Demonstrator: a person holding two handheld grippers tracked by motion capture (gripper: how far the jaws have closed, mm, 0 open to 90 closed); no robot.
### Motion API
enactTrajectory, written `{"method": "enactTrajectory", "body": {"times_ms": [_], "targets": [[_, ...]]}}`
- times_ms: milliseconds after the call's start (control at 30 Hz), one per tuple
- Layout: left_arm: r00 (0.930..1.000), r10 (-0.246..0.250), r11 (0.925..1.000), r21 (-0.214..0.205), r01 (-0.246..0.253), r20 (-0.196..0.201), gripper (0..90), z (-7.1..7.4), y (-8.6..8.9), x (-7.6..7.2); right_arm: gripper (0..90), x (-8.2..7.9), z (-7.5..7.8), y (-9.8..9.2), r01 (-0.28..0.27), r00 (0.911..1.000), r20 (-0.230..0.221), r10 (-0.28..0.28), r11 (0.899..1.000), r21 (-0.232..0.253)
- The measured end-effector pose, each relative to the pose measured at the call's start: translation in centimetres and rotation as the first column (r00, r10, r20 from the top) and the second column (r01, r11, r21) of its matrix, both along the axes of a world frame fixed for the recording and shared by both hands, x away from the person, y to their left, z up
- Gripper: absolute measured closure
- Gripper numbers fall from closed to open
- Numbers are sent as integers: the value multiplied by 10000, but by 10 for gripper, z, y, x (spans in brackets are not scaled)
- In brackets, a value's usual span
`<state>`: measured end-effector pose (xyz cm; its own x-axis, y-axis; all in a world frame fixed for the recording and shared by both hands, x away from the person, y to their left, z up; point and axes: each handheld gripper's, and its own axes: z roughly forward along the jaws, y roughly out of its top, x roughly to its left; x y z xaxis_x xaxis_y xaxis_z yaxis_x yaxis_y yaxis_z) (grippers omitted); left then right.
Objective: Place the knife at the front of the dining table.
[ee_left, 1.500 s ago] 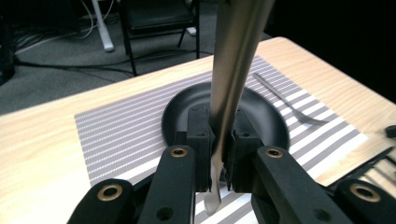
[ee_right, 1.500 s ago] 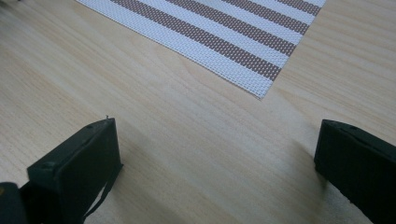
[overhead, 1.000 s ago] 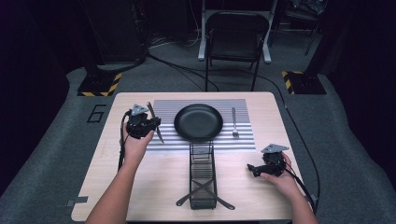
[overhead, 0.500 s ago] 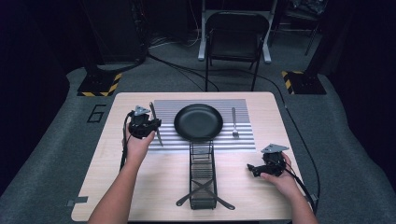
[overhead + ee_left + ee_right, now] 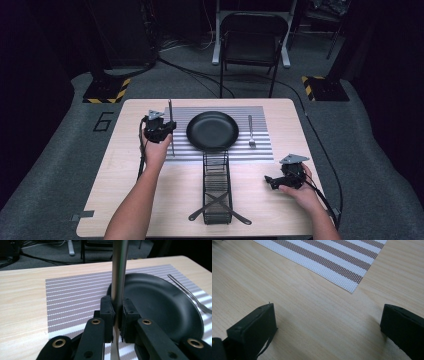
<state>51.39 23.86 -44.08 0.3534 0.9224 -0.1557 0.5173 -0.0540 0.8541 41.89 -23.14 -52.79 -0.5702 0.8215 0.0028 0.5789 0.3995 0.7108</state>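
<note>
My left gripper [image 5: 167, 127] is clamped on a knife [image 5: 171, 131], which hangs over the left edge of the striped placemat [image 5: 260, 150], just beside the black plate [image 5: 212, 131]. I see a fork [image 5: 250, 131] lying right of the plate, near the mat's right edge. My right gripper [image 5: 272, 181], jaws spread wide apart, rests over bare wooden table [image 5: 125, 200] near the mat's front right corner. A black wire rack [image 5: 216, 190] stands between my hands.
</note>
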Motion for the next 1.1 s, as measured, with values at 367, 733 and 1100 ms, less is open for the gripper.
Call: {"method": "enactTrajectory", "body": {"times_ms": [367, 733, 1100], "targets": [[9981, 604, 9928, -1044, -586, 147, 818, -23, 7, 20, 0, 1, 0, 0, -57, 10000, -2, 57, 10000, -8], [9978, 662, 9943, -845, -654, 58, 820, -25, 2, 36, 0, 1, 0, 0, -79, 10000, 3, 79, 10000, 4], [9987, 498, 9949, -885, -489, 83, 820, -12, -13, 54, 0, 2, 0, -1, -129, 9999, 28, 129, 9999, -10]]}}
